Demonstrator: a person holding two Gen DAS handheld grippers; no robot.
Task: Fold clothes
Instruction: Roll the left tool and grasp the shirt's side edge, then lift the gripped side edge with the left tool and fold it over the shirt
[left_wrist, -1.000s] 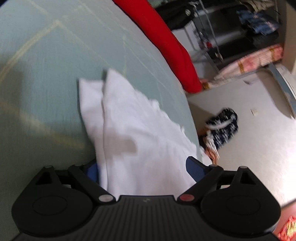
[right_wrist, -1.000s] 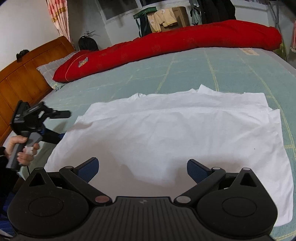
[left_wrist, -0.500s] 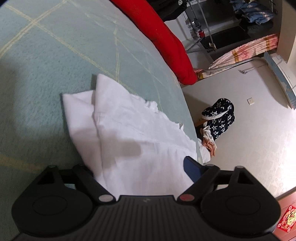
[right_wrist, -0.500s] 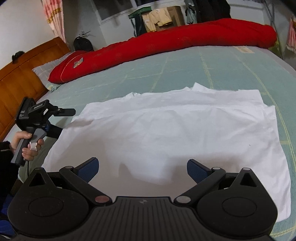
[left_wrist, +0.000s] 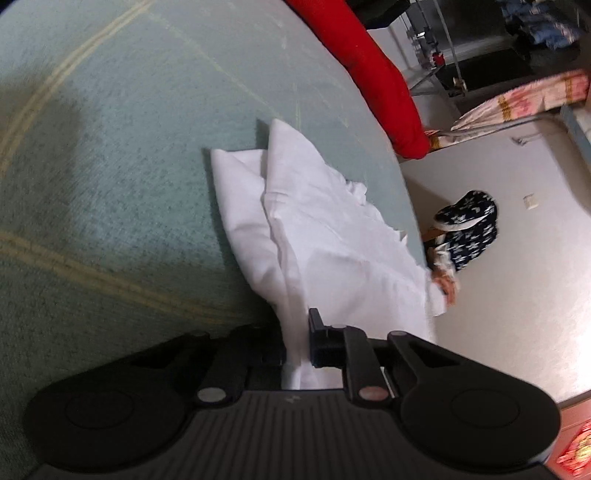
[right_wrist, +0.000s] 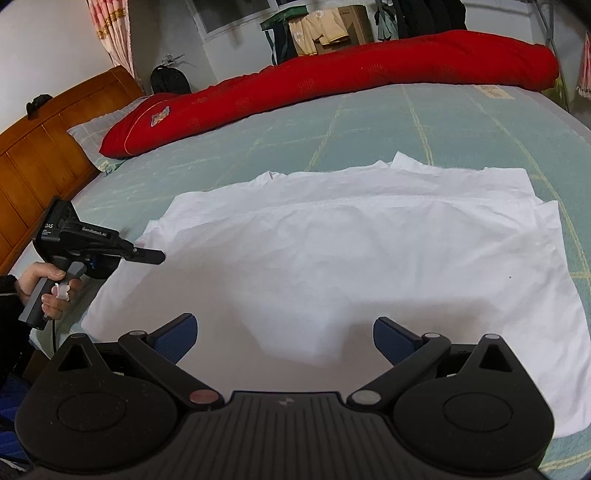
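A white shirt (right_wrist: 332, 258) lies spread flat on the green bed sheet (right_wrist: 369, 122). My left gripper (left_wrist: 297, 347) is at the shirt's left edge, its jaws closing, with a fold of the white shirt (left_wrist: 325, 240) pinched between them. From the right wrist view, the left gripper (right_wrist: 151, 256) reaches in over that edge, held by a hand (right_wrist: 51, 291). My right gripper (right_wrist: 284, 339) stands open just above the shirt's near edge, and only cloth shows in the wide gap between its blue pads (right_wrist: 391, 338).
A long red quilt roll (right_wrist: 332, 81) lies along the far side of the bed, and a wooden headboard (right_wrist: 44, 155) stands at the left. The bed edge drops to the floor (left_wrist: 517, 277), where a dark patterned slipper (left_wrist: 469, 229) lies.
The left gripper's jaws have come together from wide open onto the shirt's edge, and the gripper has moved in over the cloth. The right gripper has stayed put.
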